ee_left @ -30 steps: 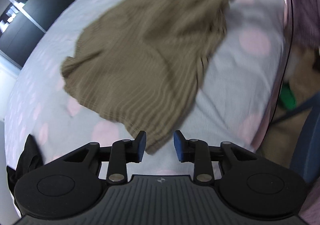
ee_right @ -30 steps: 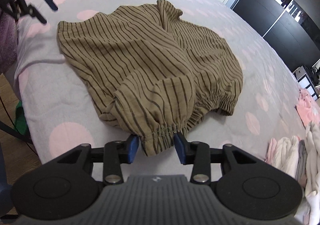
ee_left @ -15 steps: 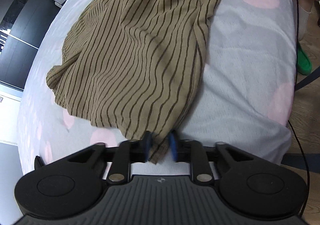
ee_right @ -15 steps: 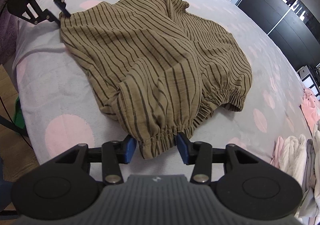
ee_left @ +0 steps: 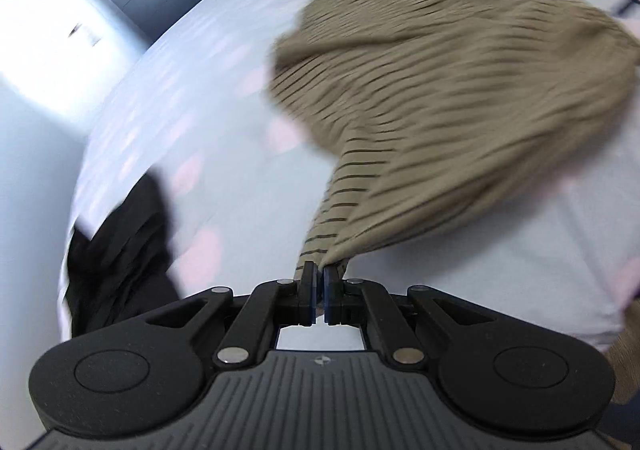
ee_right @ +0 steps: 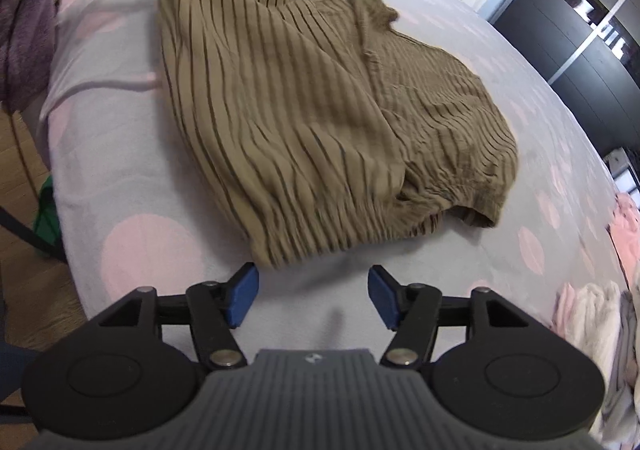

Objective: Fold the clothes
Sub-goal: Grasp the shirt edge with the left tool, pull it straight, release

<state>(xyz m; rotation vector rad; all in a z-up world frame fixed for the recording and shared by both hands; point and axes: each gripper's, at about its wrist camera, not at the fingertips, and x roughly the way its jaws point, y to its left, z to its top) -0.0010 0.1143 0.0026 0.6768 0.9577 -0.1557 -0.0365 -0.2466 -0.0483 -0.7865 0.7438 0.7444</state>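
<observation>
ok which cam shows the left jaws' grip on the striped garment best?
The left wrist view. The left gripper sits shut on a bunched corner of the striped garment, right at the jaws, though the frame is motion-blurred. The right wrist view shows the whole garment sharply, but the pinched corner is only a small dark shape at the top edge.

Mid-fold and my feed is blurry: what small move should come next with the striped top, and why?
Probably ease the right hand-held gripper forward and shut it on the near hem of the striped top. Its jaws stand open just short of the cloth, while the left hand-held gripper is shut on a far corner, pulling it taut.
</observation>
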